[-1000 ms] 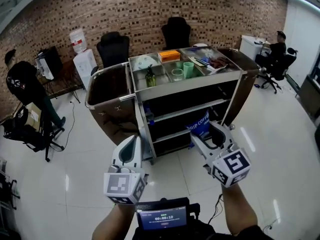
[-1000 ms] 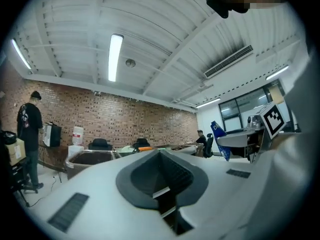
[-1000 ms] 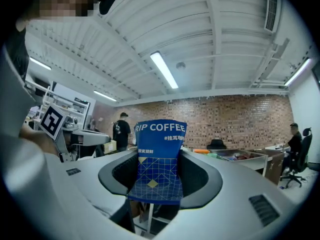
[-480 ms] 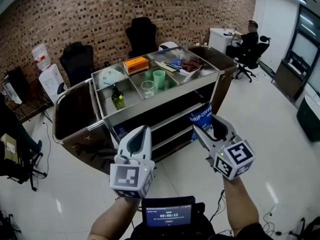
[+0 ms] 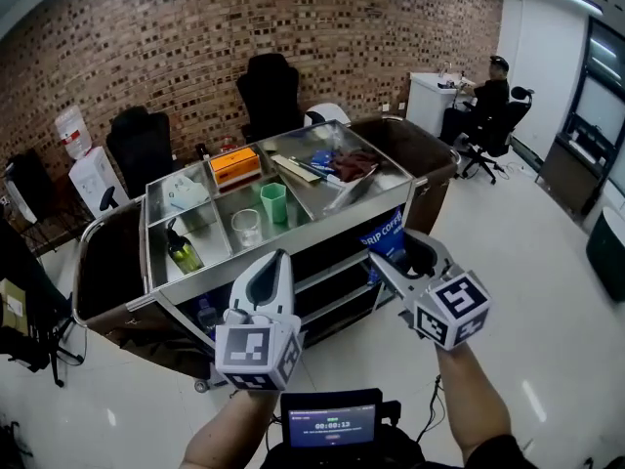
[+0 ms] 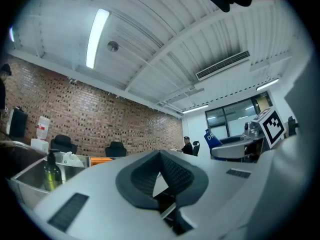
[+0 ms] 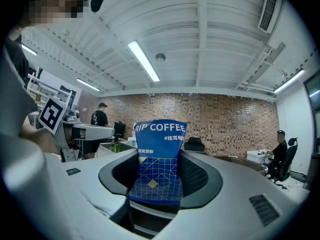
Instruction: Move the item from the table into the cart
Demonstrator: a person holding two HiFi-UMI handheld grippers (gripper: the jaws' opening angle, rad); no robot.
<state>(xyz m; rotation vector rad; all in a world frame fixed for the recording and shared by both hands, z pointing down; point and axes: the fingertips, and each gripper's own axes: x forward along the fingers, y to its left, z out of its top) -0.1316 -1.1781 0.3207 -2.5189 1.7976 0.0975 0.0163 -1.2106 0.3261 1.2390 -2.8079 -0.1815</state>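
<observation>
Head view, and the right gripper (image 5: pixel 398 254) has its jaws part-way apart, clamped on the blue coffee bag (image 5: pixel 384 234). The bag stands upright between the pads, off the floor, just in front of the cart (image 5: pixel 322 237) near the right end of its near side, at the level of the dark open shelves below the top. The right gripper view confirms it: bag (image 7: pixel 159 159) seated deep between both pads, print facing the camera.

Left gripper (image 5: pixel 272 262) is level beside it, jaws pinched together on nothing, aimed at the middle of the near side.

The cart top is crowded. Near left corner: a green bottle (image 5: pixel 181 251) lying in its tray. Beside it in the middle trays, a clear cup (image 5: pixel 246 227) and a green cup (image 5: pixel 274 202). Along the far edge, a white pack (image 5: pixel 186 191) and an orange box (image 5: pixel 234 164). The right-hand tray holds a jumble I can't sort out. Brown bins hang off both ends, left bin (image 5: pixel 107 272) and right bin (image 5: pixel 415 149).

Behind the cart, black chairs against the brick wall, a water dispenser (image 5: pixel 90 169) at the left, and a seated person (image 5: pixel 488 101) far right.
</observation>
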